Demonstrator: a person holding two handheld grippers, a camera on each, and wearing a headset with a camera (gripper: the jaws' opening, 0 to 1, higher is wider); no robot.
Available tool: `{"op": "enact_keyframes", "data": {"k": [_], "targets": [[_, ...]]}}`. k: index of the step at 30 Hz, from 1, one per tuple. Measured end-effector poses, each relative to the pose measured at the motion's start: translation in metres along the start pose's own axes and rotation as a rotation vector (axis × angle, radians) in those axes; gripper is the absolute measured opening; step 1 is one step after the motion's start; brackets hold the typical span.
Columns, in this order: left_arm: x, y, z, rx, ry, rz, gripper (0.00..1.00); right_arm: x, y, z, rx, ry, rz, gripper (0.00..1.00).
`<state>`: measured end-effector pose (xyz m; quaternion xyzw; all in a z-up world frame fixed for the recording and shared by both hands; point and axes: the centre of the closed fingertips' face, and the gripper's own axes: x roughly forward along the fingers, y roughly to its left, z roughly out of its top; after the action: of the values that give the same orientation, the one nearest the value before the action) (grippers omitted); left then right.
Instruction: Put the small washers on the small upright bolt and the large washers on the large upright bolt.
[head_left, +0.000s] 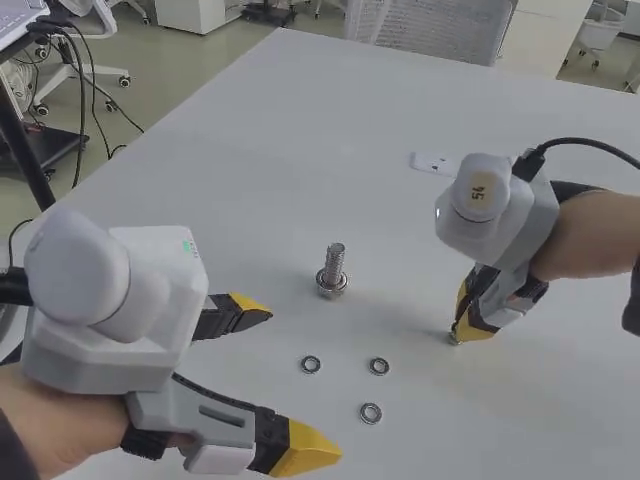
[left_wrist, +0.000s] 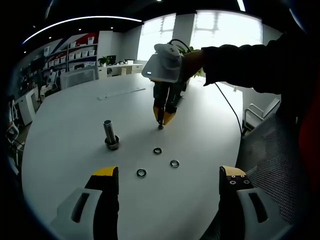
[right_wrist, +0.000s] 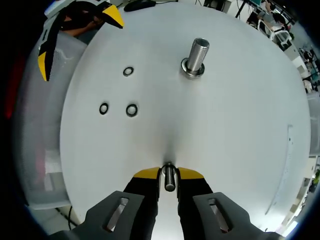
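right gripper (right_wrist: 170, 173) clenched on small bolt (right_wrist: 170, 182), tip on counter (right_wrist: 235, 125) | left gripper (left_wrist: 169, 173) released | risk: bolt may topple when let go, scattering small washers (head_left: 371, 412)

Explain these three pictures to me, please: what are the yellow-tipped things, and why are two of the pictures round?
There is no robot here. A person holds a two-jaw gripper in each hand. The ordinary picture comes from a camera on the person's head. Each round one comes from a fisheye camera riding on a gripper and looking along its jaws. On the white table stand a large bolt, upright, and three loose washers. The left gripper is open and holds nothing. The right gripper is shut on a small bolt, whose lower end seems to touch the table.
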<state>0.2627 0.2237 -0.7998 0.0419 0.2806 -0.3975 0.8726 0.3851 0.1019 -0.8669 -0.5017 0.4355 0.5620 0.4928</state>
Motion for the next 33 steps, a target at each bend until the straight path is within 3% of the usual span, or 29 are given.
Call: {"op": "enact_keyframes", "data": {"k": [16, 33], "targets": [[0.0005, 0.0031, 0.0028, -0.002, -0.001, 0.002, 0.82, 0.0058, -0.0039, -0.0012, 0.004, 0.000, -0.004, 0.15], [0.0000, 0.0029, 0.0015, -0.002, 0.001, 0.003, 0.82, 0.0039, -0.0064, -0.0062, 0.045, -0.013, -0.014, 0.28]]}}
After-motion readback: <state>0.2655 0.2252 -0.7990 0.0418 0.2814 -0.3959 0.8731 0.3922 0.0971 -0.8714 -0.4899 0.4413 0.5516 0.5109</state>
